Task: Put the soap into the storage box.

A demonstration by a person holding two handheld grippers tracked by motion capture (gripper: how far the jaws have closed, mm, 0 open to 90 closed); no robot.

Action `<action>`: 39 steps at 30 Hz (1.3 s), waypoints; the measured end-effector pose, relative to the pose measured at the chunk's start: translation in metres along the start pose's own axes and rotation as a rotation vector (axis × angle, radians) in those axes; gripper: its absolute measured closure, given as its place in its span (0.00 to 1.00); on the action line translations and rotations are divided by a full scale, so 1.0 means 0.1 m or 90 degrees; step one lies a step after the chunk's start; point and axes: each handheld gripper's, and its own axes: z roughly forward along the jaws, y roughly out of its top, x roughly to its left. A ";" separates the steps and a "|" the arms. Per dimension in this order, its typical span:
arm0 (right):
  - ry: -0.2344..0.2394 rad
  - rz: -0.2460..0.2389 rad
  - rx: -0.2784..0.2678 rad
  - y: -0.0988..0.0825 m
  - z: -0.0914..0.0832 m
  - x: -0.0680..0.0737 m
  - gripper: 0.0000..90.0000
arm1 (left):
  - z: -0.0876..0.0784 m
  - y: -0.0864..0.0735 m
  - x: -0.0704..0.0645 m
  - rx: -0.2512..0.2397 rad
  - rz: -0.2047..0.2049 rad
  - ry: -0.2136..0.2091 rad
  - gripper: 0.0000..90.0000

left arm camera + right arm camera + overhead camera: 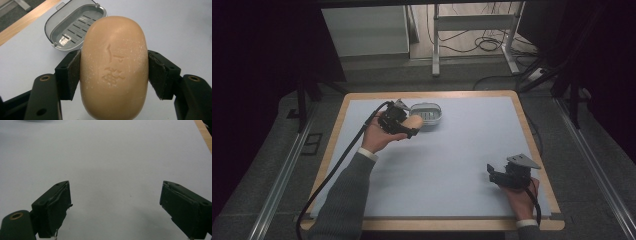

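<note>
A tan oval bar of soap (pixel 114 67) with a stamped mark is clamped between the two black pads of my left gripper (pixel 114 72). In the high view the left gripper (pixel 411 127) holds the soap (pixel 413 122) just left of a grey oval soap dish (pixel 428 114) at the back of the table. The dish (pixel 72 27) lies beyond the soap, its slotted inside bare. My right gripper (pixel 492 172) rests near the front right of the table, its jaws (pixel 115 207) wide apart with nothing between them.
A pale blue mat (pixel 452 160) covers the wooden-edged table (pixel 539 155). A black cable (pixel 337 165) trails from the left gripper off the table's left front. Metal desk legs (pixel 435 40) and loose cables stand on the floor behind.
</note>
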 end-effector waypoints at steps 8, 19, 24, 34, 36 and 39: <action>0.000 0.001 0.000 0.00 0.00 0.00 0.11 | 0.12 0.02 0.06 0.007 -0.009 0.002 0.37; -0.002 0.000 -0.003 0.00 0.00 0.00 0.11 | 0.25 0.12 0.07 0.010 -0.005 -0.009 0.37; -0.003 -0.002 -0.002 0.00 0.00 0.00 0.11 | 0.28 0.18 0.06 0.014 0.002 -0.014 0.37; -0.003 -0.001 -0.002 0.00 0.00 0.00 0.11 | 0.28 0.29 0.10 0.016 0.008 -0.004 0.37; -0.003 -0.001 -0.003 0.00 0.00 0.00 0.11 | 0.28 0.32 0.10 0.015 0.012 -0.003 0.37; -0.003 -0.001 -0.002 0.00 0.00 0.00 0.11 | 0.30 0.35 0.11 0.022 0.016 -0.004 0.37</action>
